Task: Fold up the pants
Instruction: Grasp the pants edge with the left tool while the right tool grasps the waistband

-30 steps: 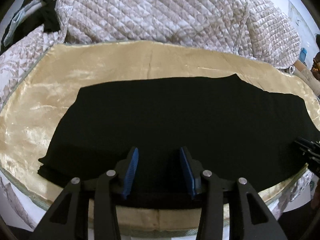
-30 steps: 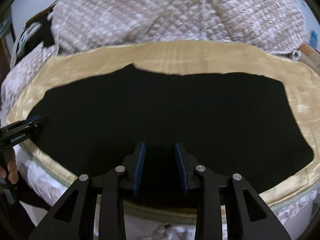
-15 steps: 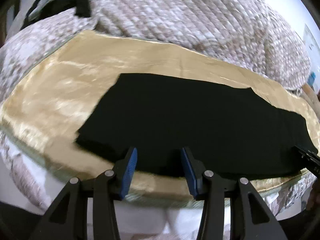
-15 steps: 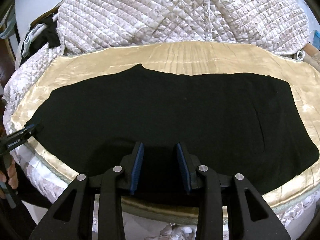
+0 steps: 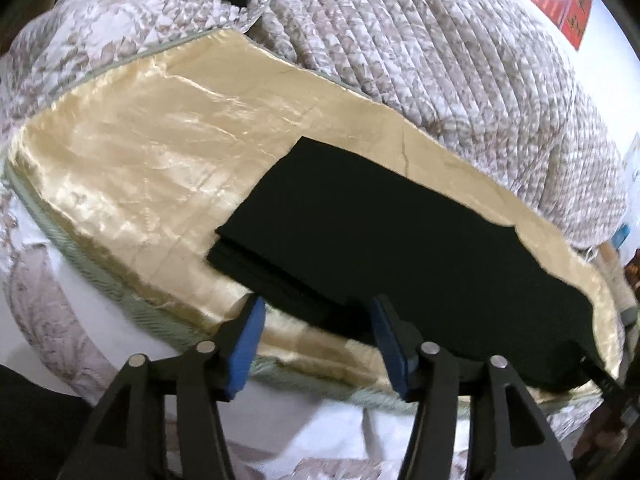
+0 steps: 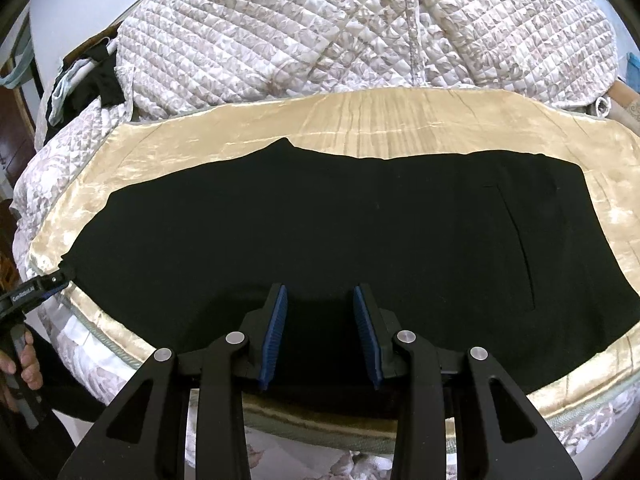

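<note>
Black pants (image 6: 340,232) lie flat, spread sideways across a shiny gold cloth (image 6: 400,120) on a bed; the cloth shows as a border around the whole garment. Behind it, a heaped quilted cover (image 6: 320,32) in white and beige. Some dark and pale-blue clothing (image 6: 86,80) sits at the far left corner beside the quilt. In the right wrist view a pocket slit is visible on the right part of the pants. Right tongs (image 6: 320,332): partly open, blue pads set apart, hovering over the pants' near edge; black fabric fills the gap as seen from behind, but the pads do not look pressed on it, so nothing held as far as I can tell. Left tongs (image 5: 316,344): jaws opening, gap wide; the near edge of the pants and a strip of gold cloth show between the pads, neither pad pressing on them. From the left wrist view the pants' layered end (image 5: 256,256) lies just ahead of the tongs, edges stacked one over another, with bare gold cloth stretching away to the left. In the right wrist view the left tongs (image 6: 48,286) appear at the far left edge, their tips right at the pants' left end; touching or just short of it, cannot tell. A hand (image 6: 28,360) grips the handle below them. In the left wrist view, a dark tool tip (image 5: 600,376) at the far right sits by the pants' near edge, too cut off to read.
</note>
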